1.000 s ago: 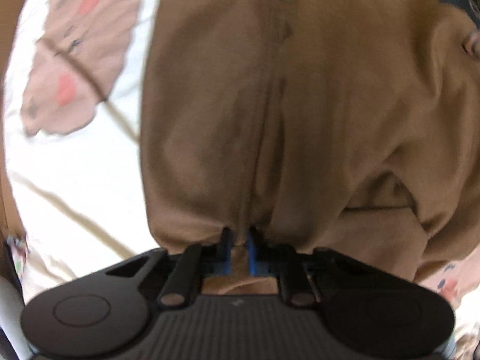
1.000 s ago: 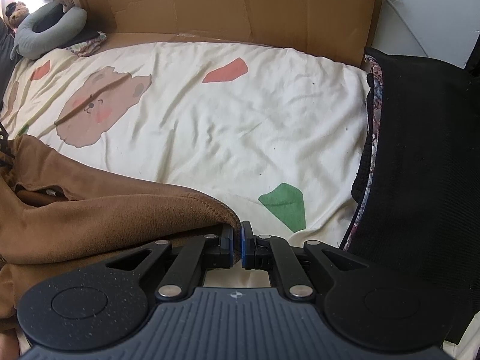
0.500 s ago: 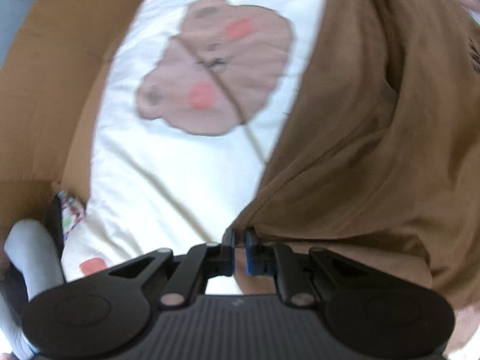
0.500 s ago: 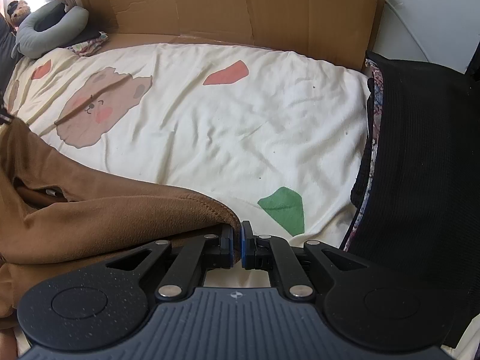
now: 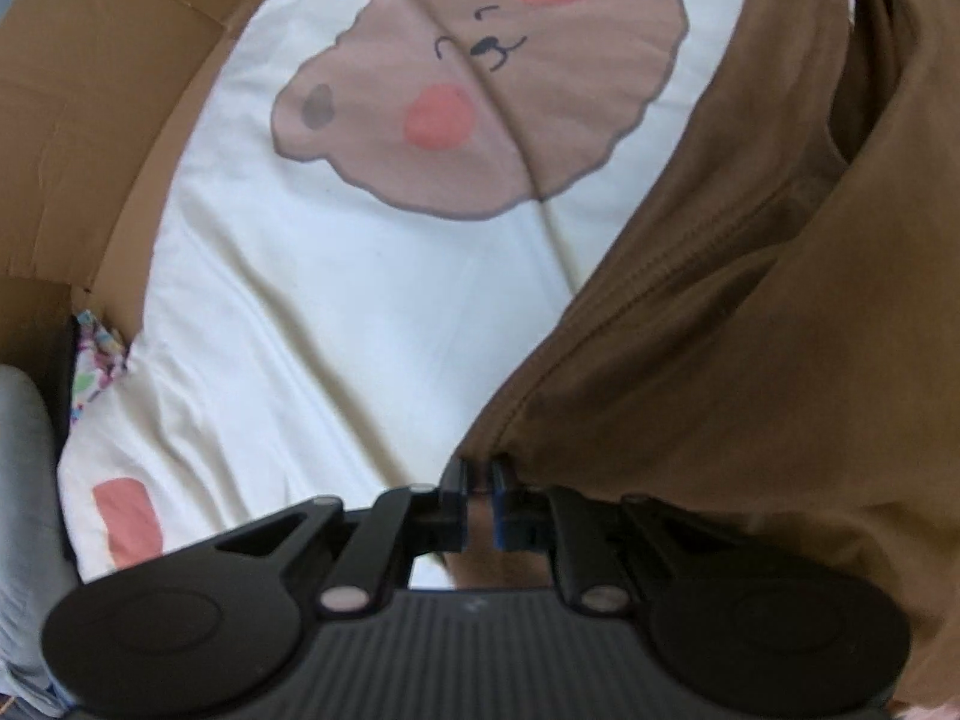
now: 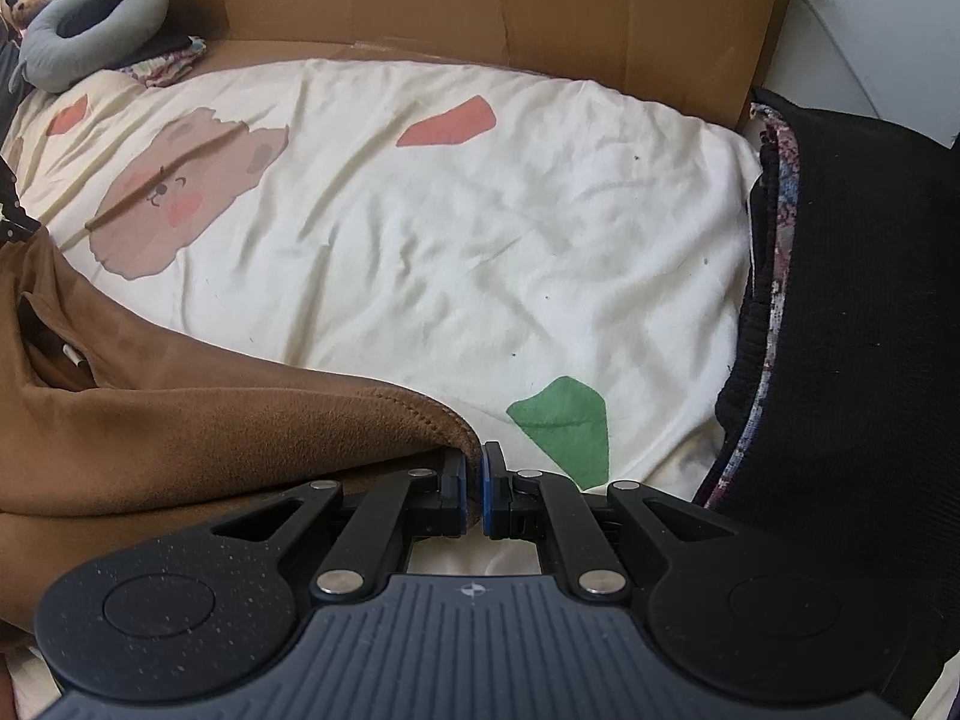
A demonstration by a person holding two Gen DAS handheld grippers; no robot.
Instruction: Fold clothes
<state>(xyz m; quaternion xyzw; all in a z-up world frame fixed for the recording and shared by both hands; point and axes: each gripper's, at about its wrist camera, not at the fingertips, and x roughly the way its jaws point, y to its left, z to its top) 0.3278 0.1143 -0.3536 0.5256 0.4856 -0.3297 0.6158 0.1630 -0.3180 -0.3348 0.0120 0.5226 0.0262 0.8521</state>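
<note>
Covering the bed is a cream sheet (image 6: 456, 228) printed with a bear face (image 5: 480, 90), coral patches and a green patch (image 6: 564, 420); cardboard (image 6: 492, 0) stands along its far edge. Black fabric (image 6: 858, 312) lies along the sheet's right side. The brown garment (image 5: 750, 330) lies bunched over the near left part of the sheet, its stitched hem running between the two grippers. A grey neck pillow (image 6: 90, 24) sits in the far left corner. The left gripper (image 5: 479, 480) has a corner of the garment between its pads, its jaws opening slightly. The right gripper (image 6: 473, 468) is clamped tight beside the hem corner; whether cloth is pinched there cannot be told.
</note>
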